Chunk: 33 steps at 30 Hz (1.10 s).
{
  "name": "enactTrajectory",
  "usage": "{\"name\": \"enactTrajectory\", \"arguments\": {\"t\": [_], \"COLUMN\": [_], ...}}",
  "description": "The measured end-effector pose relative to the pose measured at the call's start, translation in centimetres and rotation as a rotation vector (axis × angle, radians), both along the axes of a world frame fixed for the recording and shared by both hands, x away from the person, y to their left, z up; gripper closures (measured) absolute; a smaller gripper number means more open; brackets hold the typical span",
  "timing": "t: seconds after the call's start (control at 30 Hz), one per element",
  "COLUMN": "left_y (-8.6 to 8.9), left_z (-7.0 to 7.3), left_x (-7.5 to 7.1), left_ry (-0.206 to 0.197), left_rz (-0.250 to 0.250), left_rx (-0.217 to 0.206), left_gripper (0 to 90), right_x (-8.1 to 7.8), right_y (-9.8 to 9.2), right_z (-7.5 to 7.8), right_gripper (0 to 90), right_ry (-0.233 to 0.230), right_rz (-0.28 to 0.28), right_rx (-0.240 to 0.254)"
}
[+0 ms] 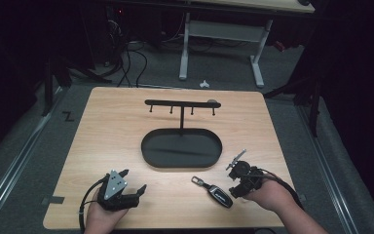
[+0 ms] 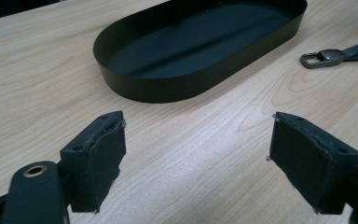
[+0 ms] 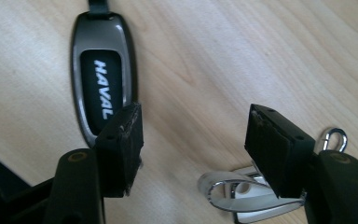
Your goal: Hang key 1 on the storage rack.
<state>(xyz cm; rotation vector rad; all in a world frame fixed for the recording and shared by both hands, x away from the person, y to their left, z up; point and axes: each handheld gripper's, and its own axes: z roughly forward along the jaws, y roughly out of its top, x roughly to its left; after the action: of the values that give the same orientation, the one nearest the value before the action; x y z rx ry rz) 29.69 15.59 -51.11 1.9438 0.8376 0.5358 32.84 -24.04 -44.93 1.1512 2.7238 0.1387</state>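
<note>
On the wooden bench [image 1: 107, 122] a black key fob [image 1: 220, 195] lies flat near the front edge, its strap and metal clasp [image 1: 197, 182] trailing toward the middle. The right tongs [image 1: 237, 180] sit just beside the fob's right end, jaws apart with nothing clamped; in the right gripper view the fob [image 3: 103, 84], marked HAVAL, lies by 1 jaw and a silver carabiner [image 3: 242, 193] by the other, bare wood in the gap. The left tongs [image 1: 134, 181] rest at the front left, well apart from the fob, jaws wide open over bare wood. Beyond both stands a black oval tray [image 1: 148, 158], with a post rising from its back to a bar carrying 4 hooks [image 1: 181, 104]. The left gripper view shows the tray [image 2: 168, 86] ahead and the clasp [image 2: 324, 58] to its right.
</note>
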Motion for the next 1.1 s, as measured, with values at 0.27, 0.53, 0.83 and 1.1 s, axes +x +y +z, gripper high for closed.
{"name": "enactTrajectory", "arguments": {"t": [0.27, 0.53, 0.83, 1.1], "left_y": [1.1, 1.4, 1.2, 1.2], "left_z": [0.2, 0.1, 0.2, 0.1], "left_x": [-0.3, -0.5, -0.5, -0.6], "left_ry": [-0.004, -0.008, -0.005, -0.006], "left_rz": [0.015, 0.022, 0.006, -0.010], "left_rx": [-0.022, -0.027, -0.025, -0.019], "left_gripper": [18.9, 18.8, 18.8, 18.7], "right_x": [0.3, 1.2, 2.6, 3.6], "right_y": [2.7, 5.7, 7.4, 8.3], "right_z": [0.3, -0.4, -1.7, -2.9], "right_gripper": [34.8, 29.6, 42.6, 49.3], "right_ry": [0.039, 0.049, 0.077, 0.130], "right_rz": [0.053, 0.084, 0.088, 0.100], "right_rx": [0.010, 0.037, 0.037, 0.022]}}
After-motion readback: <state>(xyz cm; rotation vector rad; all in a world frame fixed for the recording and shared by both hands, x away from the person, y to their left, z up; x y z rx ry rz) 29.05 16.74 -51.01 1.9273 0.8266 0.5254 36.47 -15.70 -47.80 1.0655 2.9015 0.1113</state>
